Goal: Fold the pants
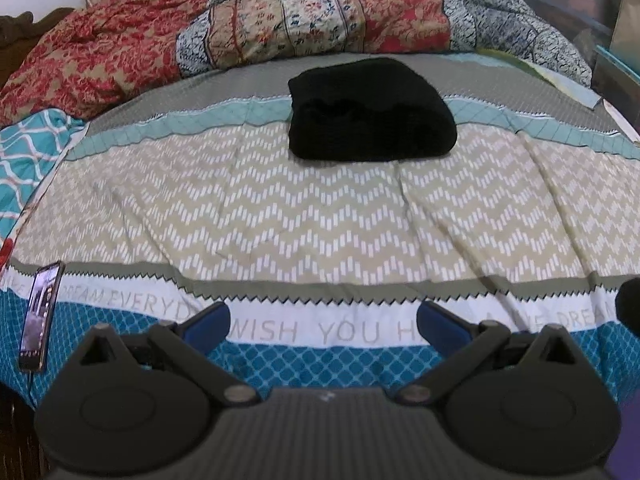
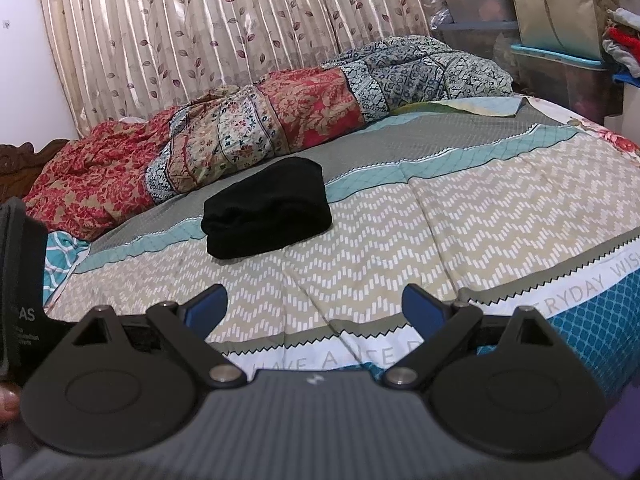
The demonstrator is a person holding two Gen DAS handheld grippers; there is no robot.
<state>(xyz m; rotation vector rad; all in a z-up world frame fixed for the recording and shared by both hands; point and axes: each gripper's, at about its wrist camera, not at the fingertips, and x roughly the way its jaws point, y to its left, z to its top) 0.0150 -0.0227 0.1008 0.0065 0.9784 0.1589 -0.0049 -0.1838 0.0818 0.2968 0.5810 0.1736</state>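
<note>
— Left wrist view first: where are the pants [image 1: 370,110]?

— Folded into a thick black bundle, lying on the bedspread [image 1: 280,216], straddling the teal stripe where the grey band meets the beige zigzag band. The left gripper [image 1: 323,320] sits well short of the pants, over the white lettered strip near the bed's front edge.

— Is it holding anything?

— No. Its blue fingertips [image 1: 212,318] are spread wide with only bedspread between them.

— And the right one?

— The right gripper [image 2: 315,306] is the same: jaws apart, gripping nothing, hanging over the near edge of the bedspread [image 2: 440,232], well apart from the pants [image 2: 267,208], which lie beyond it and slightly to the left.

— What else is around the pants?

— Behind them, a crumpled patchwork quilt [image 1: 280,32] in red, cream and blue runs across the far side of the bed, close to the bundle's back edge. A phone [image 1: 40,316] with a lit screen lies far to the left of the pants, at the bed's front corner. Beyond the quilt hangs a leaf-patterned curtain [image 2: 200,40], and to the right of it plastic storage bins [image 2: 560,68] are stacked.
</note>
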